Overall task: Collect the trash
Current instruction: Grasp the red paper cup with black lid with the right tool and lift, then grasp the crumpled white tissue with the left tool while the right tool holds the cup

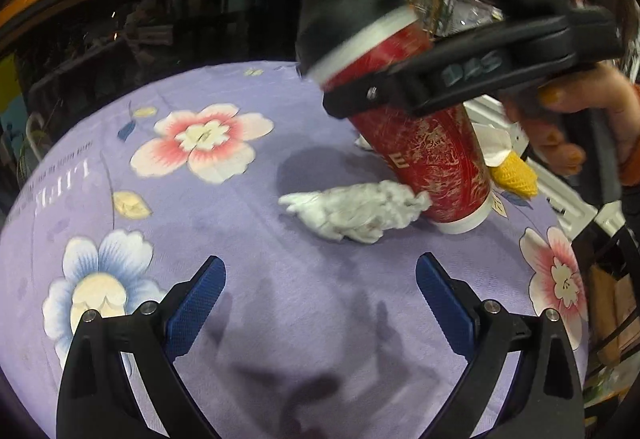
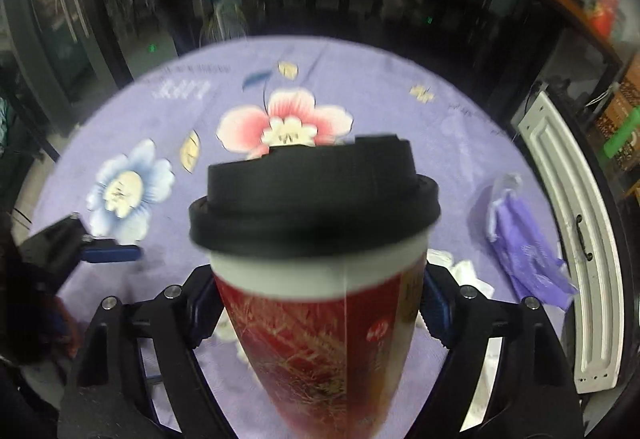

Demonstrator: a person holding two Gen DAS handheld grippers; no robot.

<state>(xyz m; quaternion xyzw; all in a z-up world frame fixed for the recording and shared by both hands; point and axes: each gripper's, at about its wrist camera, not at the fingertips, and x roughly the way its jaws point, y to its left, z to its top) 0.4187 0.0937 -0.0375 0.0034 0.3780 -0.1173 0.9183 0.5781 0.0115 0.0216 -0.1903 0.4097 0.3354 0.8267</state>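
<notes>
I have the tall red paper cup with the black plastic lid (image 2: 316, 259) clamped in my right gripper (image 2: 320, 313); its blue-padded fingers (image 2: 434, 313) press the cup's two sides just below the white band under the lid, spread wide because the cup is wide. In the left wrist view the cup leans, lid up and away, its white base close over or on the purple flowered cloth of the worktop (image 1: 240, 319); I cannot tell whether the base touches. What my next move turns on, as I judge it, is the crumpled white tissue wad (image 1: 352, 213): it lies on the cloth just beside the cup's base, one end touching or nearly touching it, its long axis running crosswise to my left gripper (image 1: 320, 303). That gripper hangs on the near side of the cup with the wad straight ahead of it, fingers (image 1: 196, 307) spread apart and holding nothing, so my left hand is the nearer and freer one for it. Beyond the cup from there sit a yellow foam net sleeve (image 1: 516, 175) and more white paper (image 1: 496, 143); to the cup's right in the right wrist view lies a limp purple plastic bag (image 2: 528, 251).
</notes>
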